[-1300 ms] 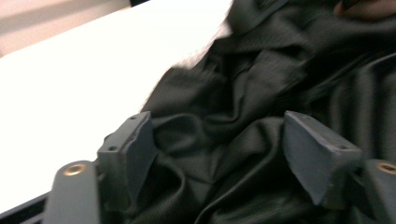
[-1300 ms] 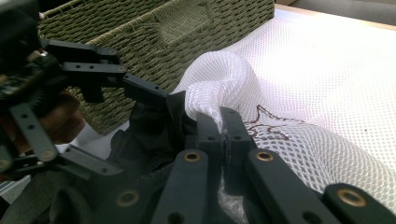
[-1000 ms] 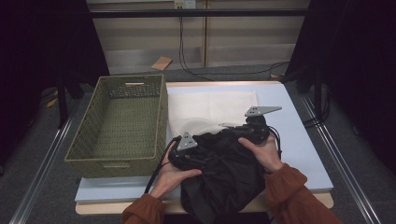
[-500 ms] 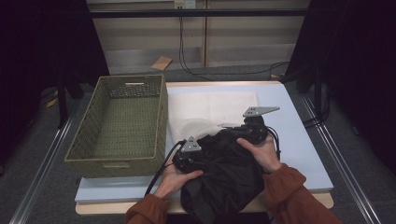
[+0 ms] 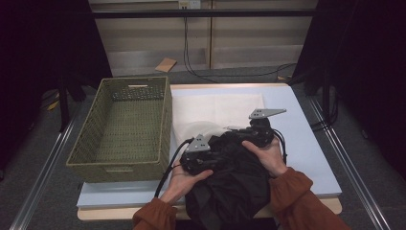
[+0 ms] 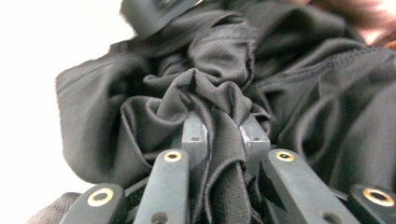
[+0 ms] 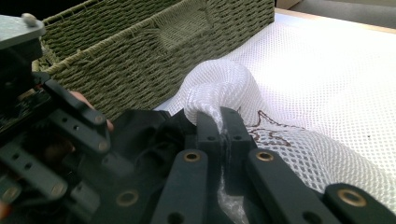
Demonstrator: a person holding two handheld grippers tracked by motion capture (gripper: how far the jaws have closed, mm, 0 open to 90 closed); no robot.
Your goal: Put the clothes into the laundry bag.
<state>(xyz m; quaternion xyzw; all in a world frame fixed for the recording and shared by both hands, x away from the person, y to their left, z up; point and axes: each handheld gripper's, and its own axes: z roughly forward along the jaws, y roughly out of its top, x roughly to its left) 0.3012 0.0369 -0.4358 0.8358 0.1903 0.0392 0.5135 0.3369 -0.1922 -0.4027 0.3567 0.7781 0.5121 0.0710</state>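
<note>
Stuffing step: black garment (image 5: 230, 187) bunched at near worktop (image 5: 311, 143) edge, partly hanging off, beside white mesh bag (image 5: 215, 108). Left tool (image 6: 223, 135) jaws just closed, now clamped on a fold of the garment. Right tool (image 7: 223, 126) clamped on the mesh bag's rim, holding it raised. Wicker basket (image 5: 124, 127) sits left, nothing in it. Next, probably: left tool pushes garment toward the bag mouth while right keeps the opening up; mouth looks narrow, so fabric may snag.

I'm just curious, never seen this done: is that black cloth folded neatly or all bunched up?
Bunched up. The black cloth lies in crumpled folds, a ridge of it pinched between the left gripper jaws.
</note>
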